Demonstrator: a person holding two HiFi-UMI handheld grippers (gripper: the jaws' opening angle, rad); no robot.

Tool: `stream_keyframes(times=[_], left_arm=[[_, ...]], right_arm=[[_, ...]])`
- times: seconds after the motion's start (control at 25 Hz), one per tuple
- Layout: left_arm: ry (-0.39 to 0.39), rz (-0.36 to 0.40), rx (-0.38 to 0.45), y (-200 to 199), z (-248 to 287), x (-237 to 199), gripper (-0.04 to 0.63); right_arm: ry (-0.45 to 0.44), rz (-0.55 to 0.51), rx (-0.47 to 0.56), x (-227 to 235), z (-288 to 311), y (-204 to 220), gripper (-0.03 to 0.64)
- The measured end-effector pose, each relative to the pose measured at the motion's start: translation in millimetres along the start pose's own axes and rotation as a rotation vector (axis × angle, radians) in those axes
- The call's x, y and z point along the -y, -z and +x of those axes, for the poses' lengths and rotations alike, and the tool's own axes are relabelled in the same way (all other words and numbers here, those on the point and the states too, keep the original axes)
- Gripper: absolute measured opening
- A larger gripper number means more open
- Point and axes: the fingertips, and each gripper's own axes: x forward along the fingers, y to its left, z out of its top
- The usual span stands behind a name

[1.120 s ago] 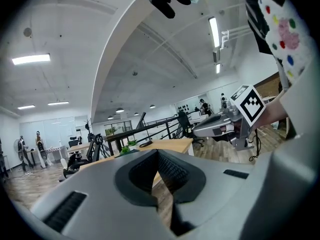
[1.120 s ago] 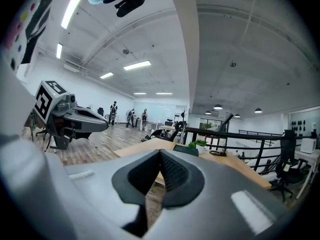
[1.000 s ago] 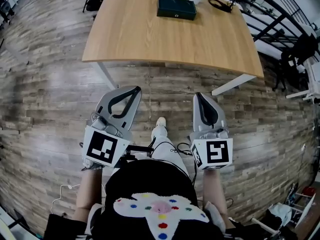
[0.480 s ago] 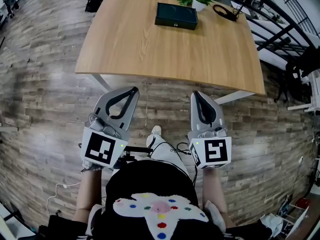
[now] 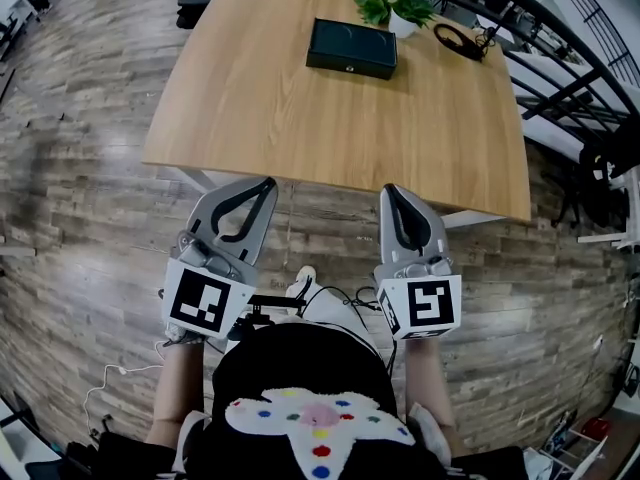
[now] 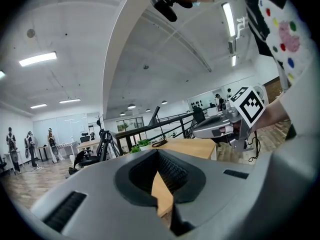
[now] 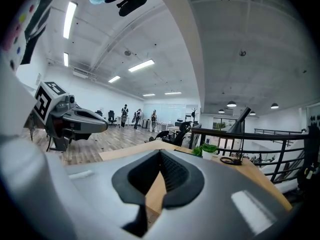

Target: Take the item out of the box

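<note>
Across the plank floor, the tabletop (image 5: 300, 98) carries the dark box (image 5: 351, 48), lid down at its far side by a potted plant (image 5: 395, 8), its item presumably inside, while the left gripper (image 5: 266, 184) and right gripper (image 5: 391, 190), both closed and empty, hang short of the near edge, so everything remains to do.

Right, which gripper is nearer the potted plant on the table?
Right. The right gripper is almost straight in line with the potted plant; the left gripper sits further off to the left.
</note>
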Motion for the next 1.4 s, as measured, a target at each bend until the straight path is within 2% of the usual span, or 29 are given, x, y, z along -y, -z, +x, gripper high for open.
stream_keyframes(times=[0.52, 1.0, 1.4], left_arm=[[-0.028, -0.029, 0.013, -4.8, 32.0, 2.7, 0.005], [-0.003, -0.013, 0.017, -3.1, 46.0, -2.9, 0.005], [0.034, -0.023, 0.010, -2.6, 102.8, -24.8, 0.005]], right_arm=[[-0.036, -0.028, -0.001, 22.9, 11.3, 4.3, 0.009], [0.033, 0.016, 0.005, 42.1, 16.5, 12.7, 0.008], [0.058, 0.022, -0.015, 78.3, 56.5, 13.0, 0.009]])
